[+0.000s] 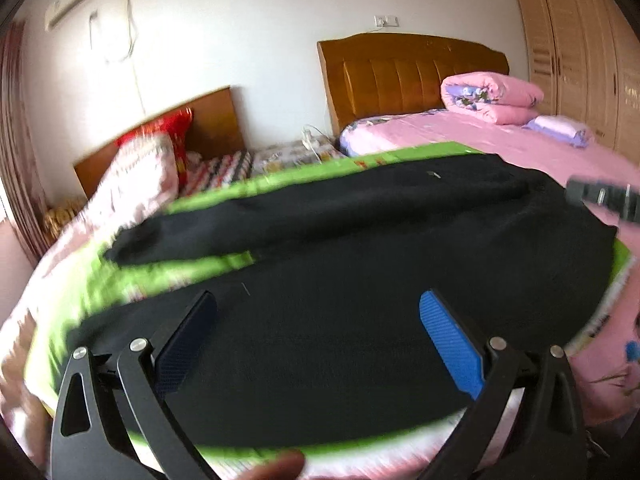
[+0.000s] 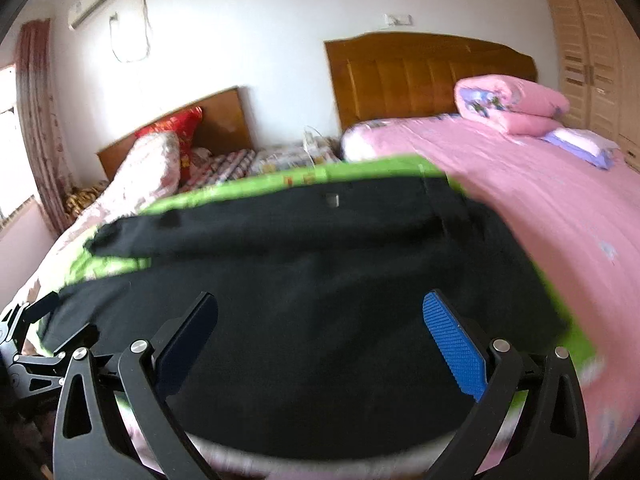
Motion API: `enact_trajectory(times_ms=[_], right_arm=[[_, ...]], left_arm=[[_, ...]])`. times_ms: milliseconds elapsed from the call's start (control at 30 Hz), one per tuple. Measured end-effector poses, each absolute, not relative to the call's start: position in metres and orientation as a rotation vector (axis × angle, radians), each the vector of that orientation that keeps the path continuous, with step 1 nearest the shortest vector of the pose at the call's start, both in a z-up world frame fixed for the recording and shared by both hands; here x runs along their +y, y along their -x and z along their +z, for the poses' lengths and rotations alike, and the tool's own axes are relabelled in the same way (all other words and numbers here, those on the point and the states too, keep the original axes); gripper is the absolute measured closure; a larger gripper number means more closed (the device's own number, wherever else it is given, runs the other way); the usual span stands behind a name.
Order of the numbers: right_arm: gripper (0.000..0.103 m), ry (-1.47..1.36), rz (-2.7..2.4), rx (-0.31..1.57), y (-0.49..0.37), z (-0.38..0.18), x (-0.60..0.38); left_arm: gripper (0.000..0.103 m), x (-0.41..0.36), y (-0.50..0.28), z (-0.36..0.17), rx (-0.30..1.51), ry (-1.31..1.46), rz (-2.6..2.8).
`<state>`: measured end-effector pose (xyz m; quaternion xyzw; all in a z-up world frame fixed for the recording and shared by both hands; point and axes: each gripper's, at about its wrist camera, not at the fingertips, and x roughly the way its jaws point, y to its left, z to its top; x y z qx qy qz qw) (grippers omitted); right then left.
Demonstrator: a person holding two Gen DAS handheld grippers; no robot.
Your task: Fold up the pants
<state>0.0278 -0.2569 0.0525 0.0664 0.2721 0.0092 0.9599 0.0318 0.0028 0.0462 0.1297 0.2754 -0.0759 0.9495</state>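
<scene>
Black pants [image 1: 360, 216] lay spread flat on a green mat [image 1: 188, 268] on a bed with a pink sheet [image 1: 500, 140]. The two legs pointed toward the left of both views, with a strip of green mat showing between them; the waist end lay to the right.

The left gripper [image 1: 318, 320] was held above the near leg with its jaws spread wide and nothing between them; the blue pad [image 1: 452, 344] showed on one finger, the dark pad [image 1: 186, 344] on the other. The right gripper [image 2: 320, 320] was likewise released, its fingers wide apart above the near part of the pants and grasping nothing. Whether either gripper touched the cloth could not be told.

In the left wrist view, part of the right gripper showed at the right edge, near the waist. In the right wrist view, part of the left gripper showed at the lower left edge, beside the near leg's end.

A folded pink quilt [image 1: 492, 96] rested near the wooden headboard [image 1: 400, 76]. Both views were blurred.
</scene>
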Motion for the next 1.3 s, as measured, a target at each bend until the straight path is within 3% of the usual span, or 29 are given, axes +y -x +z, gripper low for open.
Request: enact_trajectory(times_ms=[67, 200, 400, 500, 700, 867, 933, 1000, 1133, 1200, 1300], right_arm=[[0.004, -0.073, 0.053, 0.564, -0.064, 0.064, -0.269], [0.004, 0.004, 0.173, 0.768, -0.180, 0.058, -0.289], [0.004, 0.203, 0.244, 0.889, -0.317, 0.020, -0.292], [0.004, 0.249, 0.323, 0.955, -0.360, -0.002, -0.283], [0.005, 0.291, 0.567, 1.090, -0.412, -0.032, -0.260], [0.027, 0.297, 0.674, 1.154, -0.425, -0.045, -0.259], [0.058, 0.282, 0.723, 1.149, -0.420, -0.039, -0.263], [0.073, 0.343, 0.714, 1.103, -0.406, -0.031, -0.260], [0.082, 0.507, 0.622, 0.976, -0.360, -0.012, -0.244], [0.093, 0.560, 0.566, 0.870, -0.332, 0.007, -0.232], [0.094, 0.572, 0.516, 0.753, -0.290, 0.030, -0.227]], left_arm=[[0.001, 0.006, -0.066, 0.061, 0.597, -0.270, -0.156], [0.001, 0.012, -0.172, 0.066, 0.860, -0.163, -0.309], [0.002, 0.027, -0.323, 0.032, 1.075, 0.143, -0.284], [0.002, 0.035, -0.382, 0.004, 1.229, 0.272, -0.229], [0.002, 0.029, -0.445, -0.018, 1.317, 0.382, -0.155], [0.003, 0.010, -0.469, -0.022, 1.348, 0.375, -0.138], [0.006, 0.005, -0.474, -0.024, 1.367, 0.382, -0.141], [0.006, 0.004, -0.477, -0.024, 1.363, 0.396, -0.128], [0.006, 0.006, -0.478, -0.024, 1.341, 0.490, -0.116], [0.006, 0.012, -0.476, -0.024, 1.337, 0.565, -0.103], [0.006, 0.013, -0.469, -0.021, 1.337, 0.609, -0.107]])
